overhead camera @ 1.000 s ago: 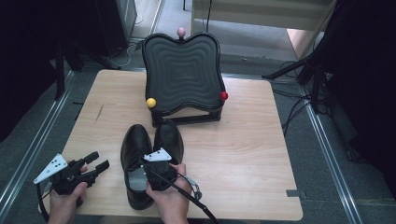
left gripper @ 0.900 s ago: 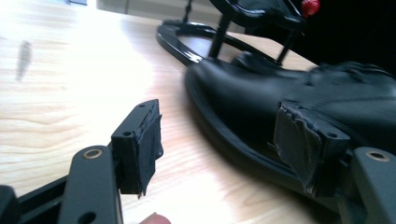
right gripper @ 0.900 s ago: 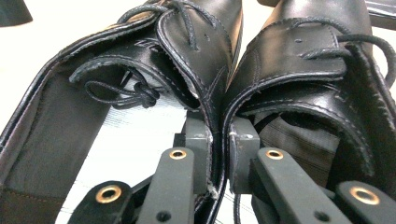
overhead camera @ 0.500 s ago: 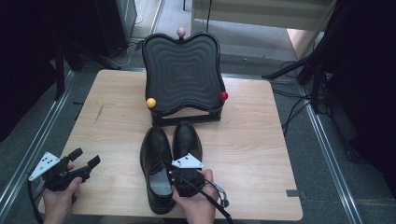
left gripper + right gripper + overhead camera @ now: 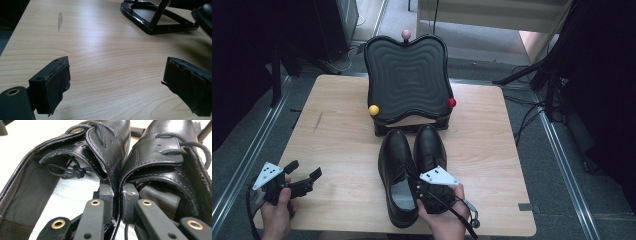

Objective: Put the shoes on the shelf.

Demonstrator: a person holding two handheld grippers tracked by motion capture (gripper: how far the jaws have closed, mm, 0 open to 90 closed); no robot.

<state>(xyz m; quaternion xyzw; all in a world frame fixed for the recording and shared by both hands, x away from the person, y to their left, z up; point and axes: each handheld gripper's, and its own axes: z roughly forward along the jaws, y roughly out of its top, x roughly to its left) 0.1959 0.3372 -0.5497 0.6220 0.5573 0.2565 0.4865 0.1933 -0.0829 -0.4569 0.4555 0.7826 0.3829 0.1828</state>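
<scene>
Both shiny black leather lace-up shoes [image 5: 414, 172] have slid to the right and closer to the stand since a second ago, and the right gripper [image 5: 432, 192] has gone along with them. The left gripper [image 5: 304, 176] has moved away to the left, toward the near left corner of the pale wooden worktop [image 5: 342, 135].

Now the pair sits side by side in the middle of the worktop, toes pointing away from the person. The toes are just in front of the black wavy footrest stand [image 5: 408, 82], which tilts up at the far side. It has a yellow ball [image 5: 373, 110] at its left corner, a red ball [image 5: 452, 103] at its right corner and a pink ball [image 5: 406, 34] on top.

In the right gripper view, the right gripper [image 5: 116, 195] pinches the two inner walls of the shoes [image 5: 117, 162] together. One jaw is inside the left shoe and the other is inside the right shoe, and they are almost closed on the leather.

In the left gripper view, the left gripper [image 5: 116, 80] has its jaws spread wide over bare wood [image 5: 105, 50]. It holds nothing. It is well apart from the shoes, and the black base of the stand [image 5: 155, 22] shows far ahead
</scene>
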